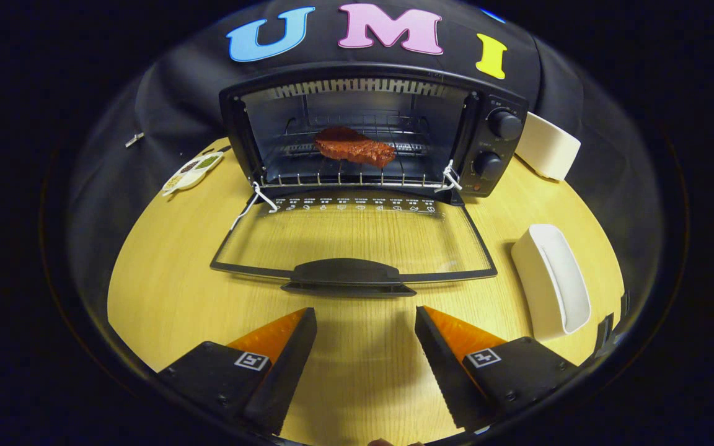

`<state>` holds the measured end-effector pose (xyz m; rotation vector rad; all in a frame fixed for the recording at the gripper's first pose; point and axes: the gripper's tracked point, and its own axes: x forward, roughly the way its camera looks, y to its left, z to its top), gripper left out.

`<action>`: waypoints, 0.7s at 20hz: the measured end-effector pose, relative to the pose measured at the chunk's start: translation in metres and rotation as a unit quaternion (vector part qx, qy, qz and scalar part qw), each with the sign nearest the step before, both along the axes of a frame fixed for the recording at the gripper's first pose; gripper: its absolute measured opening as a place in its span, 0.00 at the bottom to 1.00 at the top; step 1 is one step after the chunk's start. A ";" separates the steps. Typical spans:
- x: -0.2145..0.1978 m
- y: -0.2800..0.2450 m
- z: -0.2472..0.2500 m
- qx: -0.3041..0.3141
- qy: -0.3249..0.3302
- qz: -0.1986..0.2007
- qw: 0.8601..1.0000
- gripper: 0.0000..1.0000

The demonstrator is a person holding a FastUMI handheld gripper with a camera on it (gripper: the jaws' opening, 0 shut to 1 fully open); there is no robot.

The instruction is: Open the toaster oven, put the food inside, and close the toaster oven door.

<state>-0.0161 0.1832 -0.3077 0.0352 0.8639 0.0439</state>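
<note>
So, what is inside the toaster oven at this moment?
A reddish piece of meat lies on the wire rack in the toaster oven, whose door lies open flat. The meat hides the rack beneath it. The gripper is open and empty, before the door handle.

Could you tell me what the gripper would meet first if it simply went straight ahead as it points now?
Probably the door handle of the lowered oven door, just ahead of the open gripper; depth is unclear.

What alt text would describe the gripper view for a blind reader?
A black toaster oven stands open on a light wooden table, a reddish-brown piece of meat on its rack. The open, empty tool sits just before the lowered glass door.
</note>
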 end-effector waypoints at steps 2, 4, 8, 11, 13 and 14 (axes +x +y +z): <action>0.009 0.002 -0.010 0.009 0.009 -0.005 1.000 0.99; 0.017 0.004 -0.007 0.016 0.003 -0.010 1.000 1.00; 0.014 0.005 0.000 0.011 -0.001 -0.005 1.000 0.99; 0.011 0.005 0.015 0.017 -0.011 0.000 1.000 0.99; 0.010 0.005 0.032 0.024 -0.023 0.007 0.999 0.99; 0.013 0.005 0.044 0.030 -0.034 0.009 0.999 0.99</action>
